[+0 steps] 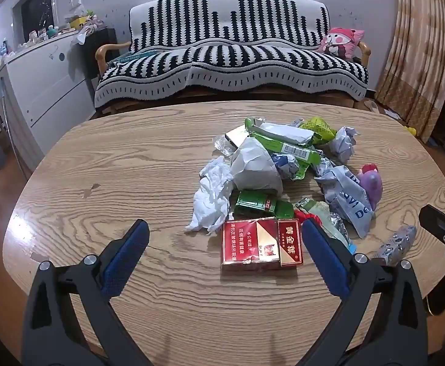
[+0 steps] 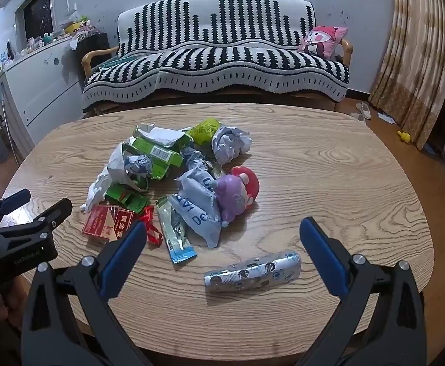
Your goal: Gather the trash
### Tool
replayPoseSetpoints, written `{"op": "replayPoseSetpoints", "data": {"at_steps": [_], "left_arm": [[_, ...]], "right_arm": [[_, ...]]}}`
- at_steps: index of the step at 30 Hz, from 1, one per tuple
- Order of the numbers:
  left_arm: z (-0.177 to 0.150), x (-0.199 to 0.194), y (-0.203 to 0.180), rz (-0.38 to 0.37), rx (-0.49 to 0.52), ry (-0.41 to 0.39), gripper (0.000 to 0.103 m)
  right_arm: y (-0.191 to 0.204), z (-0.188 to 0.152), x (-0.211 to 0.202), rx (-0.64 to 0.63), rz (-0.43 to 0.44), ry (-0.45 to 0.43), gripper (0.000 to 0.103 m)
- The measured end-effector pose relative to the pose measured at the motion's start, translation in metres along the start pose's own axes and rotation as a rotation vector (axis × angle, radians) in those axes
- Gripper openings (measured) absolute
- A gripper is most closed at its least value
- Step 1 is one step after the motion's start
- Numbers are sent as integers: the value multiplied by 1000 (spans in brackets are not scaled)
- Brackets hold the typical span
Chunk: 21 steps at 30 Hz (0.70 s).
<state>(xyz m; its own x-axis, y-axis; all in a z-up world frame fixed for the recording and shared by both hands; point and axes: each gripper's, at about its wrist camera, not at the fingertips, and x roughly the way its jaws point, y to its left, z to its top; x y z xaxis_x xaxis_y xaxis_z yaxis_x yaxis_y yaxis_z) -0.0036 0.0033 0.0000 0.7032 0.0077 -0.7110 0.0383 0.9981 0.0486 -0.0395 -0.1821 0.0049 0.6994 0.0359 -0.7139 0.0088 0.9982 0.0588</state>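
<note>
Both grippers, left gripper (image 1: 224, 228) and right gripper (image 2: 222, 228), gaping fully, gripping nothing. Red cigarette pack (image 1: 260, 244) between left's fingertips; silver wrapper roll (image 2: 253, 270) between right's; trash heap (image 1: 271, 158) just ahead.

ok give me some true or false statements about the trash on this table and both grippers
1. Both grippers, left gripper and right gripper, are open and empty. True.
2. The red cigarette pack stands upright. False: it lies flat on the table.
3. The silver patterned wrapper lies apart from the pile, nearest the right gripper. True.
4. The purple toy sits on the sofa. False: it is on the table, beside the pile.
5. The crumpled white tissue lies at the left edge of the pile in the left wrist view. True.
</note>
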Motion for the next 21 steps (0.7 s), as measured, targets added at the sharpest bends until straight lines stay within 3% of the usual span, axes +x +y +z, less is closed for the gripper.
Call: {"op": "replayPoseSetpoints", "data": {"at_steps": [21], "left_arm": [[1,0,-3,-2,1,3,97]], "right_arm": [[3,0,0,-8,-7,-6,97]]}}
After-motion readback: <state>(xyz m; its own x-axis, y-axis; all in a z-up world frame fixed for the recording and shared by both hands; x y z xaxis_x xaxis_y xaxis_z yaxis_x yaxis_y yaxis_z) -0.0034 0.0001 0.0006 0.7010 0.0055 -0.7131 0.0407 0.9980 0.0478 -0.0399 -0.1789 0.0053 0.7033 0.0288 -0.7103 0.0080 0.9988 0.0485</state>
